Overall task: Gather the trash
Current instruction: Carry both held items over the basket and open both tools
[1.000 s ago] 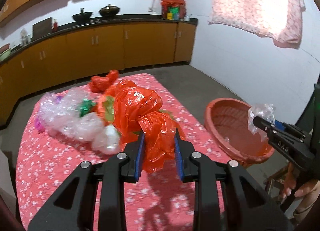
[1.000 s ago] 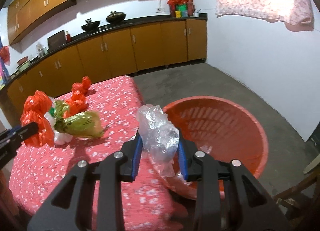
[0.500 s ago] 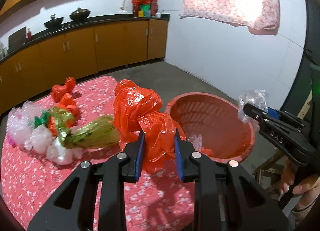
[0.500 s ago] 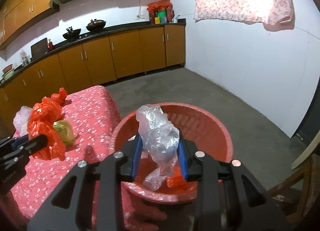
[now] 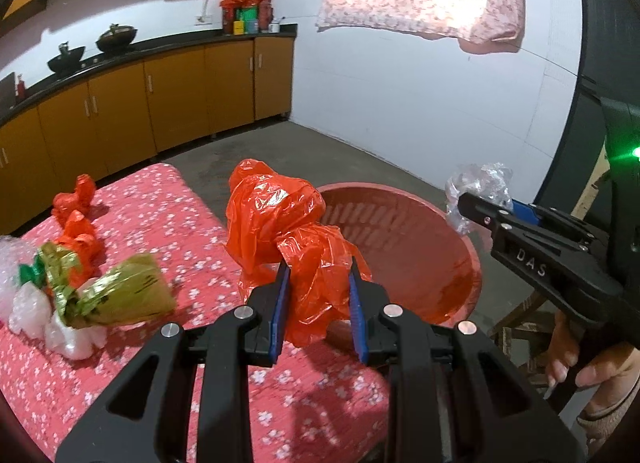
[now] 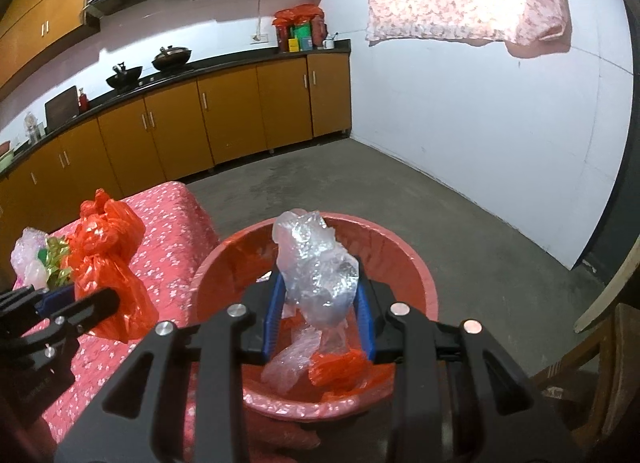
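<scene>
Now, from the left wrist view, the left gripper [image 5: 316, 303] is clamped narrowly on a crumpled red plastic bag [image 5: 288, 223], which bulges up and away from the blue pads [image 5: 280, 303] over the edge of the counter [image 5: 168, 215] with its flowered pink cloth. The red basin [image 5: 440, 235] sits just beyond and to the right of that bag, lower than the counter, so the bag is not yet over its hollow. More trash lies on the counter to the left: a gold foil wrapper [image 5: 128, 287], clear plastic wads [image 5: 60, 327] and 2 small red scraps [image 5: 76, 199]. The right gripper [image 5: 476, 207] reaches in from the right over the basin's far rim, a hand [image 5: 580, 367] on its handle. From the right wrist view, the right gripper [image 6: 320, 303] is pinched on a wad of clear bubble plastic [image 6: 316, 263] standing upright between its pads, directly above the basin [image 6: 400, 255], where clear and red scraps [image 6: 316, 363] already lie. The right is the nearer; its load looks ready to drop.
</scene>
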The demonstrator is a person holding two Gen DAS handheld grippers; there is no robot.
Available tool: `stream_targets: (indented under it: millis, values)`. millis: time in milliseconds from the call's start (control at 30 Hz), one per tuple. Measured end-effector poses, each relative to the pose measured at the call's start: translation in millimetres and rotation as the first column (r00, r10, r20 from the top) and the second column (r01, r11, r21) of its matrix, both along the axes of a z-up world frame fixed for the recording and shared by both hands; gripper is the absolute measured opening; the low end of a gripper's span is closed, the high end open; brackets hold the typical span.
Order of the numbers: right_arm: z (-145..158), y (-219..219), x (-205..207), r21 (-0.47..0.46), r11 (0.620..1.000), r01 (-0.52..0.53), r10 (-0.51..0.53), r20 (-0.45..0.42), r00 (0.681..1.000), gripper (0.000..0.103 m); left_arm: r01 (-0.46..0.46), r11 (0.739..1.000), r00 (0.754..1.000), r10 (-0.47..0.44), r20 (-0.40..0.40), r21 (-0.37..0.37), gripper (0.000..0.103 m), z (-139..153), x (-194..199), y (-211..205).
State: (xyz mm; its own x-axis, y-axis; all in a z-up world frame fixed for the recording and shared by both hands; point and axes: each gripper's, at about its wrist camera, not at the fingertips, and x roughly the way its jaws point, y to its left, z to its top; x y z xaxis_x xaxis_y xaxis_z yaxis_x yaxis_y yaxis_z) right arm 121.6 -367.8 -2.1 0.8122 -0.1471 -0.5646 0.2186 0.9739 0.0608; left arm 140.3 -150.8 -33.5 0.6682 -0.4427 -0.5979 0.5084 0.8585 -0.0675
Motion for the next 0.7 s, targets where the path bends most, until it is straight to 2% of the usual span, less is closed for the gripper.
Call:
stream_targets:
  millis: [700]
  values:
    - [-12.2,-27.6,20.7,0.064,0.998,0.021,-0.021,-0.005,1.0,0.032,0.101,0.995,0.994,-0.1,-0.046,0.005,0.027,-22.0,36.5,-39.4]
